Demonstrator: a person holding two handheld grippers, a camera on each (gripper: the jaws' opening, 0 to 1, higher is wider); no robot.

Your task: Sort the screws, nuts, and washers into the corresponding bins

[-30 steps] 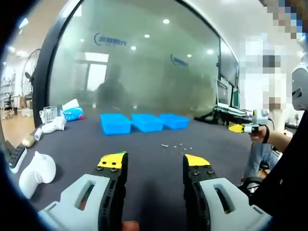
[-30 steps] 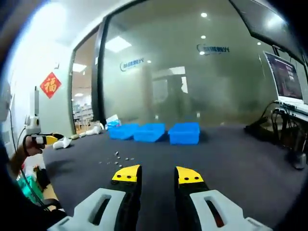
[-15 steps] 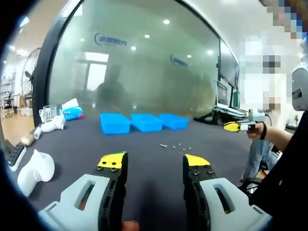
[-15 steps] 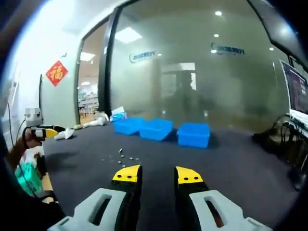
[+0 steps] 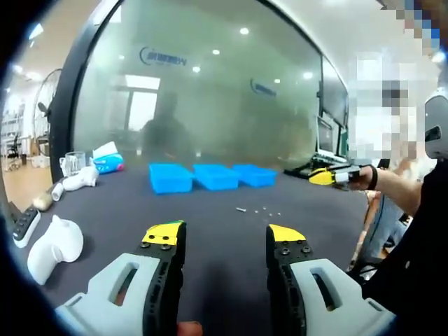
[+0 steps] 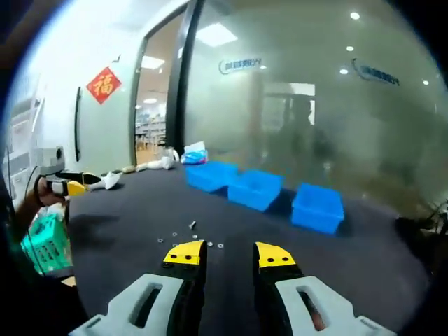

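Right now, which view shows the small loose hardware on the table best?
The right gripper view: the loose hardware lies scattered just beyond the right gripper. In the left gripper view the same pieces are farther off, tiny specks.

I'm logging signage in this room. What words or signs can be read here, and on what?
"福": on the red diamond sign on the white wall.
Blue logos on the frosted glass wall: too blurred to read.
Bins, grippers: no readable text.

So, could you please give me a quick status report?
Both claws, left and right, open, empty. Loose fasteners on the dark table, three blue bins beyond. Nothing in the way.
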